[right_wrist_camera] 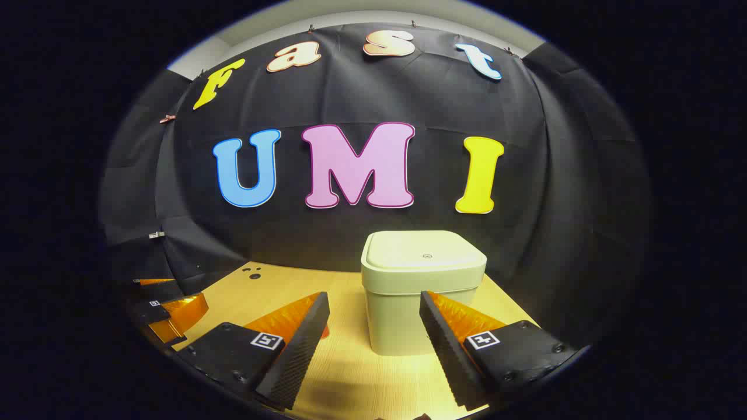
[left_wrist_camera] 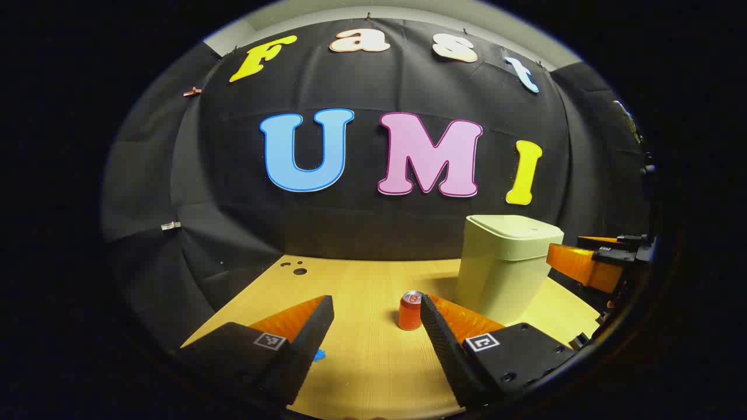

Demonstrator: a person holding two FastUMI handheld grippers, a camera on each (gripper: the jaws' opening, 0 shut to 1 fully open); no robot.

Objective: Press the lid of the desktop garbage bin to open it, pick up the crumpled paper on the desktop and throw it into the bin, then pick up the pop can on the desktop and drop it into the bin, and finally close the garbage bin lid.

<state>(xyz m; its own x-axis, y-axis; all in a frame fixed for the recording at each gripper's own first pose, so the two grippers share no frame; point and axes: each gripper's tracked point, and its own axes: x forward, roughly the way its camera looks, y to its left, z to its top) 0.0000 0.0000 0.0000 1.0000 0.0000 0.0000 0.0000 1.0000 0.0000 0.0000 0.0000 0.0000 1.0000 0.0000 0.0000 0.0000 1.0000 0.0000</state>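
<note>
I see the garbage bin (right_wrist_camera: 423,291) standing on the bench (right_wrist_camera: 350,373) with its lid (right_wrist_camera: 425,256) down flat, far behind my right claw (right_wrist_camera: 373,344), which gapes wide with nothing between its fingers. In the left gripper view the pop can (left_wrist_camera: 411,311) stands upright just left of the bin, apart from it, beyond my left claw (left_wrist_camera: 376,338), likewise spread wide and empty. Open bench lies left of the can up to its far edge, where a few dark holes (left_wrist_camera: 296,268) sit. The can's label is too small to read. A blue scrap (left_wrist_camera: 318,354) peeks beside the left finger.
</note>
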